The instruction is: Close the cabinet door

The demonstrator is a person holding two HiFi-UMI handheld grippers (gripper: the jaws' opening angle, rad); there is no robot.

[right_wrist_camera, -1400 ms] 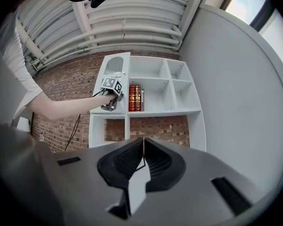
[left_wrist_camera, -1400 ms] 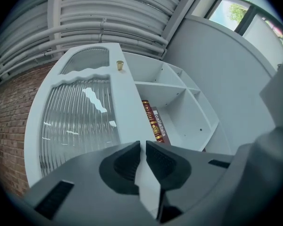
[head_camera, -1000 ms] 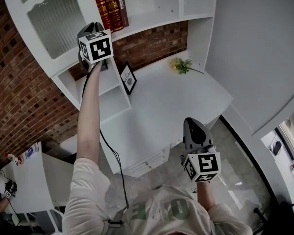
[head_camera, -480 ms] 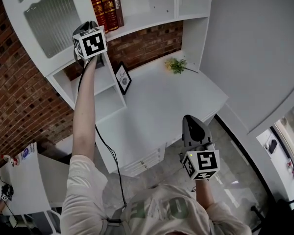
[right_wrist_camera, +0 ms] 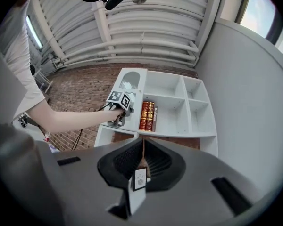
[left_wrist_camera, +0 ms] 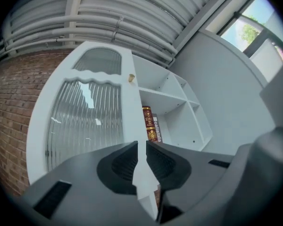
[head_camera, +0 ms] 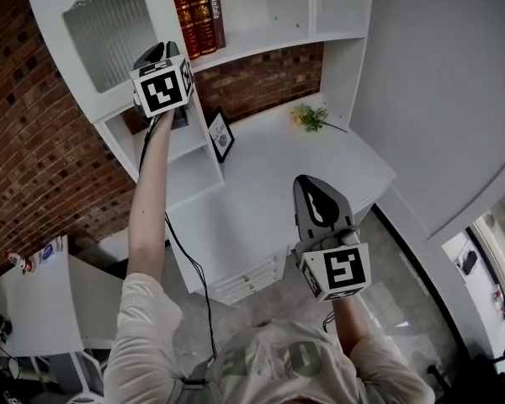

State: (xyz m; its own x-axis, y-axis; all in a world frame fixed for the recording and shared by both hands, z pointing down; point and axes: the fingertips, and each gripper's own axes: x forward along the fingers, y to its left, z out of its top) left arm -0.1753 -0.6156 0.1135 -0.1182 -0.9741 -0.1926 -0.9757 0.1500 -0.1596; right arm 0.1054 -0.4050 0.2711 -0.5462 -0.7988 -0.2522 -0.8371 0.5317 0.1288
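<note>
The white cabinet door (head_camera: 109,23) has ribbed glass and stands swung open at the upper left of the shelf unit. My left gripper (head_camera: 156,55) is raised to it on an outstretched arm. In the left gripper view the door (left_wrist_camera: 85,121) fills the left side, with a small brass knob (left_wrist_camera: 131,78) on its edge. That edge runs down between the jaws of my left gripper (left_wrist_camera: 141,147), which is shut on it. My right gripper (head_camera: 316,188) hangs over the desk front, shut on nothing. From the right gripper (right_wrist_camera: 142,145) view, the left gripper (right_wrist_camera: 119,100) sits at the door (right_wrist_camera: 129,86).
Red books (head_camera: 198,11) stand on the open shelf behind the door. A small picture frame (head_camera: 221,135) and a sprig of flowers (head_camera: 313,114) sit on the white desk (head_camera: 278,183). Brick wall (head_camera: 25,141) is at the left, and a low white table (head_camera: 34,293) below it.
My right gripper has risen and now sits higher in front of the desk. My left gripper has shifted a little sideways, still on the door's edge.
</note>
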